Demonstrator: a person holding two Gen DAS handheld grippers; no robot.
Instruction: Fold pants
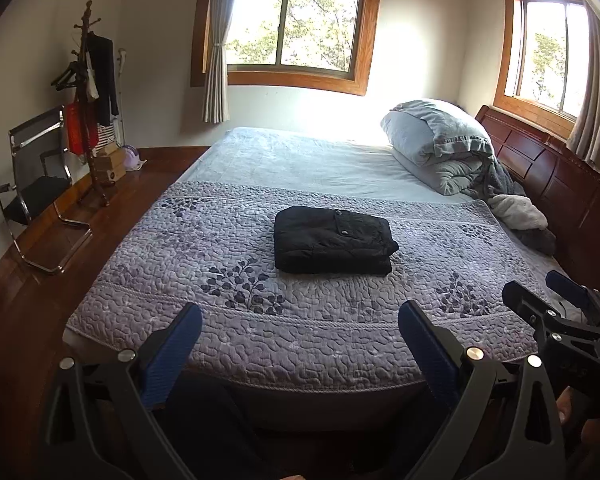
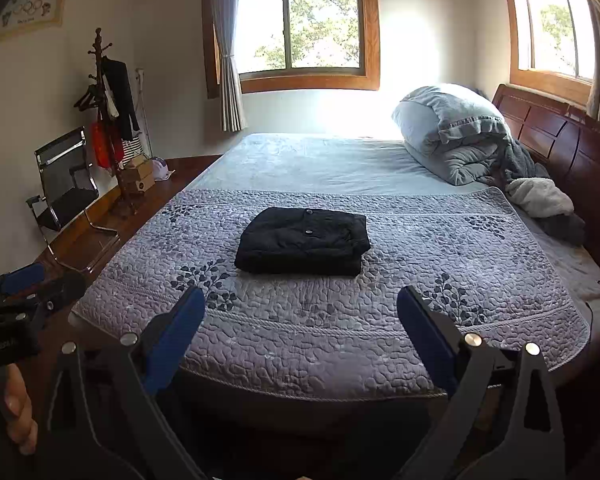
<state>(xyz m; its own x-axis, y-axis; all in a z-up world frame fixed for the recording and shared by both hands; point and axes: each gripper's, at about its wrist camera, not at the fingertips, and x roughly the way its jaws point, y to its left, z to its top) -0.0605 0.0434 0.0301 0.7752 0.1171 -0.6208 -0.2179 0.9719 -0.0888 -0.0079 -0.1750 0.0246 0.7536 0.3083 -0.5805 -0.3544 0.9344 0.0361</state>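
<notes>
Black pants (image 1: 334, 240) lie folded into a compact rectangle in the middle of the quilted purple bedspread (image 1: 180, 248); they also show in the right wrist view (image 2: 304, 241). My left gripper (image 1: 300, 316) is open and empty, held back over the bed's near edge. My right gripper (image 2: 302, 304) is open and empty too, at the same distance from the pants. The right gripper shows at the right edge of the left wrist view (image 1: 540, 288). The left gripper shows at the left edge of the right wrist view (image 2: 40, 280).
A pile of grey bedding and a pillow (image 1: 440, 140) sits at the wooden headboard (image 1: 560, 176) on the right. A chair (image 1: 36, 196), a coat stand (image 1: 92, 92) and boxes stand on the wooden floor at the left. Two windows are behind.
</notes>
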